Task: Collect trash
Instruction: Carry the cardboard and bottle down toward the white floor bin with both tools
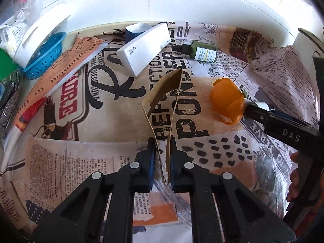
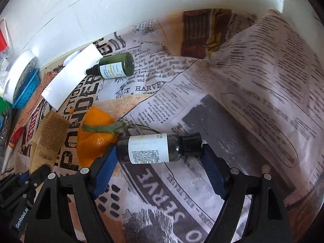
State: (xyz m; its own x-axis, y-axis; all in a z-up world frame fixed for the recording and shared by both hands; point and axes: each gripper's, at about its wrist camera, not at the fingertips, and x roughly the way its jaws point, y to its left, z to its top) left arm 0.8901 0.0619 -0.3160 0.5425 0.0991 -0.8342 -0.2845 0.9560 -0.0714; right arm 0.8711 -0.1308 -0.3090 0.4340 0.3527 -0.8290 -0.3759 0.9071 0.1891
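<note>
My left gripper (image 1: 162, 141) is shut on a flattened brown cardboard sleeve (image 1: 162, 95), which stands up from between the pads; the same sleeve (image 2: 48, 133) shows at the left of the right wrist view. A black bottle with a white label (image 2: 149, 149) lies on its side across my right gripper (image 2: 159, 151). That gripper stands wide, one blue pad at the bottle's base and one at its cap, and I see no squeeze. An orange peel with a green stem (image 2: 95, 139) lies just left of the bottle, also visible in the left wrist view (image 1: 226, 101).
A green dropper bottle (image 1: 202, 51) and a long white box (image 1: 145, 48) lie farther back on the newspaper-print cloth (image 1: 101, 121). A blue basket (image 1: 44, 58) sits at the far left by a white tub. Crumpled newspaper (image 2: 263, 70) rises at the right.
</note>
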